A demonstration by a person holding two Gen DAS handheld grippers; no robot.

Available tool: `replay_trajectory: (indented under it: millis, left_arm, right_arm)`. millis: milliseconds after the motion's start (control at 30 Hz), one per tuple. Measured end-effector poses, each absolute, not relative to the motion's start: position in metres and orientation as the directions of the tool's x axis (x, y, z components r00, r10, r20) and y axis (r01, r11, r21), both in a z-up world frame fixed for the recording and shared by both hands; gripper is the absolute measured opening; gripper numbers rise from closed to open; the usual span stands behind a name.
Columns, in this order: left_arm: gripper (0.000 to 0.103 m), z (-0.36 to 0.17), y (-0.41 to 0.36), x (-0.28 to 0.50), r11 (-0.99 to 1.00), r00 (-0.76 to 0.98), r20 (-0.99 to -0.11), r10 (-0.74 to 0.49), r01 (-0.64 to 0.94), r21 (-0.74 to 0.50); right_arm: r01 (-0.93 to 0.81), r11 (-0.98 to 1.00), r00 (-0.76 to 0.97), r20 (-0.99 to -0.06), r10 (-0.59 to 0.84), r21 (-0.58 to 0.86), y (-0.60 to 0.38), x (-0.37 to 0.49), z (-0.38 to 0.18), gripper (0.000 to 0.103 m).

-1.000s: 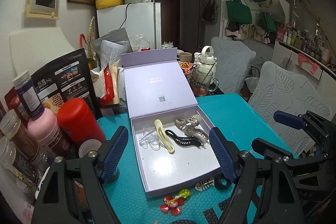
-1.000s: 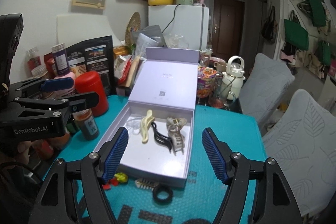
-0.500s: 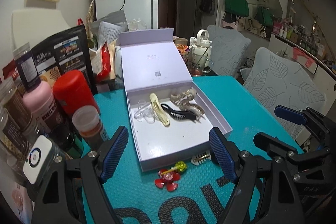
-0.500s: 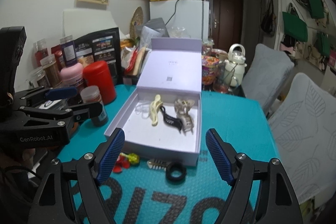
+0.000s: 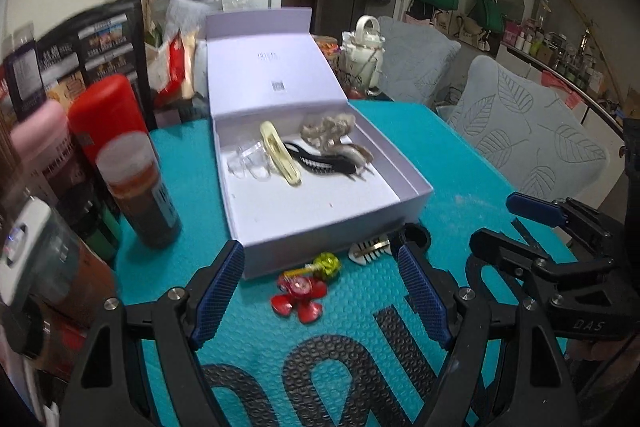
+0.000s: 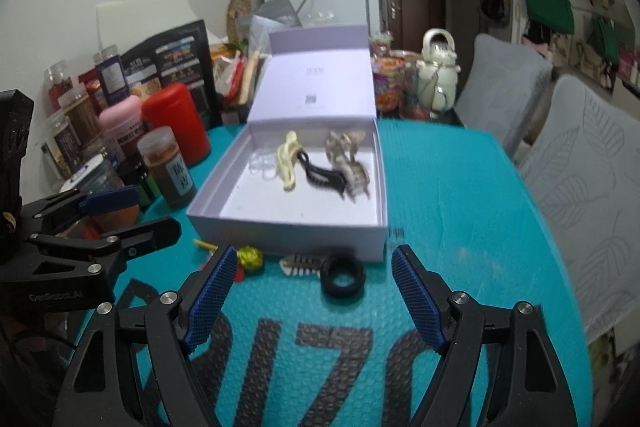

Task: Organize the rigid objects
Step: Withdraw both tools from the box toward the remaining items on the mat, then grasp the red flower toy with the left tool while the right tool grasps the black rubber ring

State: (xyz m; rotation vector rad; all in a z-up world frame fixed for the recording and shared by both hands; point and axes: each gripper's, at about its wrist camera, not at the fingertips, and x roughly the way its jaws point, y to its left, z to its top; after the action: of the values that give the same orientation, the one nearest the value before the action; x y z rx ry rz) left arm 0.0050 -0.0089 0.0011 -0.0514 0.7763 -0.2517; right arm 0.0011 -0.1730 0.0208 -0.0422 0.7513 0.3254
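Both grippers hover over the bench (image 5: 192, 163), covered in a teal bubble mat, jaws spread wide with nothing between them.

Left gripper (image 5: 320, 291): red flower clip (image 5: 298, 293) lies between its fingertips on the mat. Just past it at 12 o'clock, a yellow-green ball clip (image 5: 326, 262); at 1 o'clock a white fishbone clip (image 5: 370, 247), with a black ring (image 5: 414, 234) just beyond.

Right gripper (image 6: 310, 287): the black ring (image 6: 343, 275) sits on the mat between its fingertips, touching the fishbone clip (image 6: 302, 262) to its 9 o'clock.

Open lilac box (image 6: 288, 229) stands at 12 o'clock from both grippers, lid propped upright behind. Inside, toward the far wall: clear clip (image 5: 250, 163), cream clip (image 5: 280, 155), black claw clip (image 5: 320, 161), mottled beige claw clip (image 5: 332, 131). Near half of the box floor bare.

Red canister (image 6: 176, 123) and brown spice jar (image 6: 166, 167) stand at the box's 9 o'clock.
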Motion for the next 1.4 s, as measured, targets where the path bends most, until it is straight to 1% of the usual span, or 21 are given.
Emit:
replay_trajectory:
  millis: [300, 867, 1000, 1100, 1133, 1167, 1200, 1233, 1267, 1333, 1400]
  left_arm:
    - [0.079, -0.033, -0.014, 0.008, 0.955, 0.628, -0.723, -0.286, 0.246, -0.164]
    - [0.079, -0.093, -0.003, 0.041, 0.952, 0.497, -0.813, -0.303, 0.196, -0.235]
    - [0.079, -0.094, -0.005, 0.047, 0.955, 0.512, -0.808, -0.291, 0.203, -0.215]
    - [0.079, -0.094, -0.010, 0.050, 0.962, 0.525, -0.810, -0.260, 0.213, -0.171]
    - [0.078, -0.094, -0.013, 0.050, 0.965, 0.529, -0.812, -0.245, 0.216, -0.150]
    - [0.074, -0.096, -0.016, 0.051, 0.969, 0.533, -0.818, -0.216, 0.220, -0.112]
    - [0.068, -0.096, -0.024, 0.051, 0.973, 0.546, -0.823, -0.158, 0.230, -0.034]
    - [0.054, -0.095, -0.027, 0.049, 0.968, 0.553, -0.817, -0.163, 0.248, -0.026]
    - [0.049, -0.094, -0.028, 0.048, 0.963, 0.549, -0.814, -0.192, 0.265, -0.048]
    - [0.043, -0.093, -0.030, 0.046, 0.959, 0.548, -0.812, -0.200, 0.278, -0.049]
    - [0.043, -0.093, -0.029, 0.047, 0.957, 0.547, -0.810, -0.210, 0.286, -0.055]
  right_arm:
    - [-0.306, 0.944, 0.613, -0.733, 0.295, 0.124, -0.175, 0.006, -0.018, 0.080]
    - [-0.273, 0.953, 0.557, -0.786, 0.269, 0.133, -0.177, 0.032, -0.054, 0.080]
    - [-0.253, 0.958, 0.557, -0.790, 0.256, 0.133, -0.183, 0.039, -0.056, 0.080]
    - [-0.244, 0.961, 0.557, -0.792, 0.249, 0.131, -0.186, 0.044, -0.058, 0.080]
    - [-0.241, 0.962, 0.557, -0.794, 0.245, 0.127, -0.187, 0.045, -0.059, 0.080]
    - [-0.239, 0.963, 0.556, -0.795, 0.241, 0.125, -0.187, 0.046, -0.060, 0.080]
    - [-0.236, 0.964, 0.556, -0.797, 0.236, 0.121, -0.188, 0.048, -0.061, 0.080]
    - [-0.231, 0.966, 0.555, -0.799, 0.232, 0.119, -0.189, 0.049, -0.062, 0.080]
    - [-0.223, 0.968, 0.554, -0.802, 0.225, 0.118, -0.191, 0.050, -0.063, 0.080]
    - [-0.211, 0.970, 0.549, -0.806, 0.221, 0.122, -0.194, 0.053, -0.065, 0.080]
    - [-0.200, 0.971, 0.544, -0.810, 0.221, 0.131, -0.197, 0.056, -0.067, 0.080]
